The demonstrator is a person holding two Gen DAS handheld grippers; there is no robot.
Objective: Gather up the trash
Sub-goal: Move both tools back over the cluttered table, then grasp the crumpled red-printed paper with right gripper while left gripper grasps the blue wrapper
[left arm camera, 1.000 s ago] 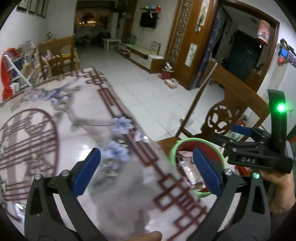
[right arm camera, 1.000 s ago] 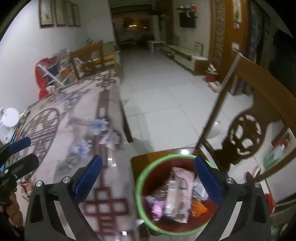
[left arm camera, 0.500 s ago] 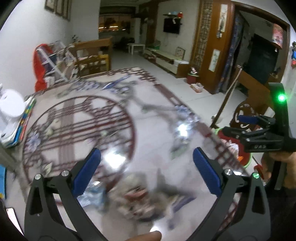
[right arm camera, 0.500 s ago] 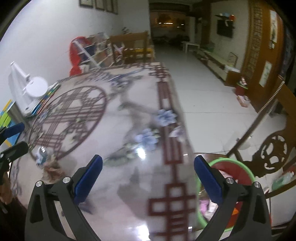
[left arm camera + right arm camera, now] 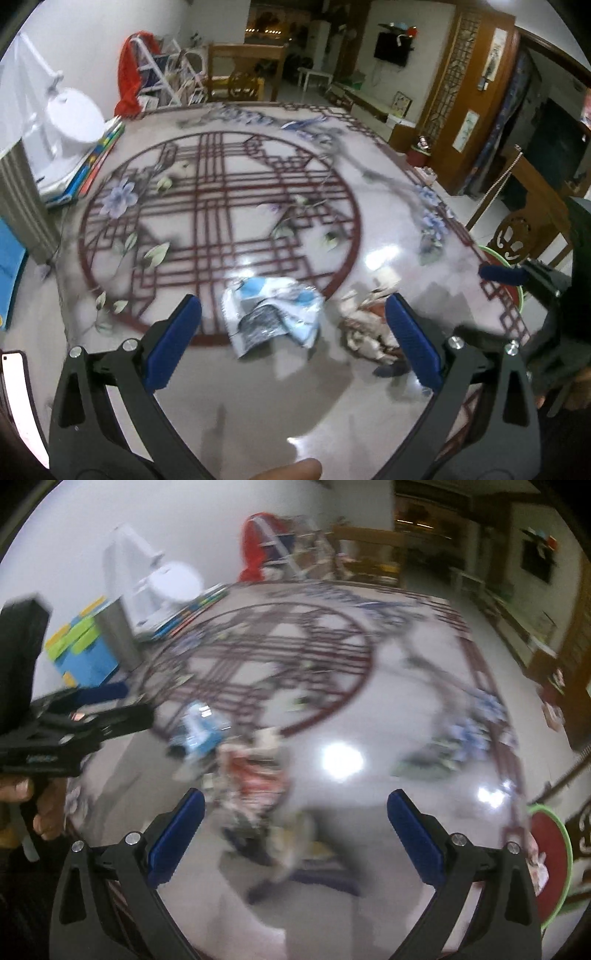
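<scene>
A: Where's the trash?
B: A crumpled blue-and-white plastic wrapper (image 5: 273,314) lies on the glossy patterned table (image 5: 221,192), between the spread, empty left gripper (image 5: 291,343).
A: The right gripper (image 5: 295,830)?
B: Also released, holding nothing, probably ready for the reddish crumpled wrapper (image 5: 255,771) beside it.

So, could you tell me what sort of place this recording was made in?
Most likely a family home's living and dining room: a glossy patterned dining table, carved wooden chairs, a wall-mounted television at the far end, and a clothes rack by the wall.
</scene>
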